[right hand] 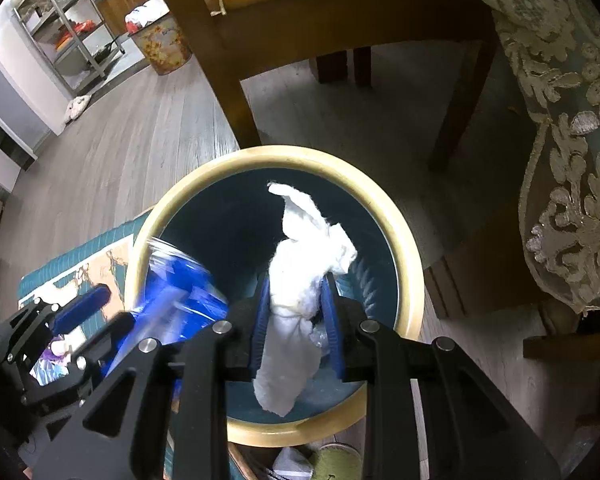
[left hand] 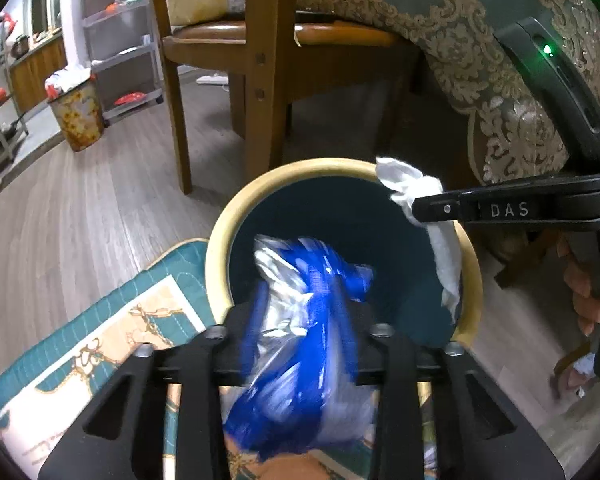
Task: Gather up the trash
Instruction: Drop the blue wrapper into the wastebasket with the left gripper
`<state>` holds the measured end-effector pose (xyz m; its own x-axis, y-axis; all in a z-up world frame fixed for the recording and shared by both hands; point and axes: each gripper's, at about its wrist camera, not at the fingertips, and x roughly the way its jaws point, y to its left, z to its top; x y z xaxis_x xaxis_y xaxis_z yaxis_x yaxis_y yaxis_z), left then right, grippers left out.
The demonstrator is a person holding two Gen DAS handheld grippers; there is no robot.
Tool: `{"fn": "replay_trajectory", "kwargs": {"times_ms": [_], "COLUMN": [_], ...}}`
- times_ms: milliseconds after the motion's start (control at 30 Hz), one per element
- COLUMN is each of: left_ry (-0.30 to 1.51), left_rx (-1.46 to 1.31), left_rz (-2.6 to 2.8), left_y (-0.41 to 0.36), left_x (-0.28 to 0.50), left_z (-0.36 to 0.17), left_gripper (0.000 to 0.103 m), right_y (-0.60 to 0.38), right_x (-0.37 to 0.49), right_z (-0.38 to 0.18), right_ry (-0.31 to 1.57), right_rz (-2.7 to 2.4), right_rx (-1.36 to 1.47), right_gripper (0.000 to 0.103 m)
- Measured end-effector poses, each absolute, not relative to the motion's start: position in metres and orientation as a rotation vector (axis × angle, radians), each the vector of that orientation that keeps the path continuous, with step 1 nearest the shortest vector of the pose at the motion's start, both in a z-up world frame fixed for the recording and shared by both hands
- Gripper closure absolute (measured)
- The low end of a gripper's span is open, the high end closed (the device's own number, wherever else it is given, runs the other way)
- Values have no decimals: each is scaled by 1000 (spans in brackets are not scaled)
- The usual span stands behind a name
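Left wrist view shows the largest thing first: a round waste bin point(left hand: 342, 168) with a cream rim and dark teal inside, standing on the wooden floor point(left hand: 100, 200) beside a patterned mat point(left hand: 112, 332) and in front of a wooden chair point(left hand: 260, 60). Both tools hang over its mouth, so the step in hand is, by my judgement, the drop into the bin.

A blue and silver wrapper point(left hand: 300, 320) shows blurred between the fingers of the left gripper point(left hand: 300, 344), its upper end over the bin's opening. That gripper's jaws stand partly spread; whether the pads touch the wrapper I cannot tell, and it looks to be slipping free.

Right wrist view shows the right gripper point(right hand: 298, 320) pinching a crumpled white tissue point(right hand: 300, 280) between its blue pads point(right hand: 332, 308), directly above the bin's interior, its tail hanging down inside the rim.

Next, the right jaws need to part so the tissue falls in.
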<state>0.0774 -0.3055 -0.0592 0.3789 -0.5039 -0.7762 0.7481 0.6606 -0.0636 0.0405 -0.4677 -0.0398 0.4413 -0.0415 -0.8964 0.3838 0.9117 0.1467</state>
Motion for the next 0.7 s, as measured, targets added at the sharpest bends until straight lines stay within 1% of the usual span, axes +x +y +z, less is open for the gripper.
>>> {"fn": "replay_trajectory", "kwargs": {"times_ms": [67, 133, 233, 300, 367, 433, 500, 567, 600, 667, 700], "left_ry": [856, 854, 848, 843, 837, 834, 831, 818, 808, 798, 793], "left_rx": [312, 308, 304, 303, 301, 294, 284, 279, 278, 273, 266], "left_rz": [-818, -816, -809, -800, -787, -771, -752, -728, -708, -679, -661], "left_y": [-304, -302, -295, -288, -279, -268, -254, -240, -230, -214, -202], "left_x": [77, 78, 79, 80, 80, 79, 80, 78, 77, 76, 75], "left_z": [-57, -55, -50, -46, -41, -36, -30, -23, -19, -12, -8], "left_gripper": [56, 56, 56, 56, 55, 55, 52, 45, 44, 34, 31], "right_y": [-468, -468, -466, -463, -463, -462, -460, -456, -454, -448, -445], "right_x": [39, 39, 41, 41, 42, 41, 40, 40, 40, 38, 38], "right_z": [-39, -39, -39, -37, -35, -31, -27, -22, -20, -13, -10], "right_ry": [1083, 1085, 1088, 1088, 1083, 1075, 1066, 1058, 1056, 1044, 1037], "right_rz": [-274, -274, -274, -276, -282, -286, -292, -298, -298, -293, -290], "right_rx": [351, 351, 347, 334, 331, 337, 337, 326, 320, 311, 308], "right_gripper": [76, 72, 71, 68, 54, 48, 42, 38, 37, 29, 27]}}
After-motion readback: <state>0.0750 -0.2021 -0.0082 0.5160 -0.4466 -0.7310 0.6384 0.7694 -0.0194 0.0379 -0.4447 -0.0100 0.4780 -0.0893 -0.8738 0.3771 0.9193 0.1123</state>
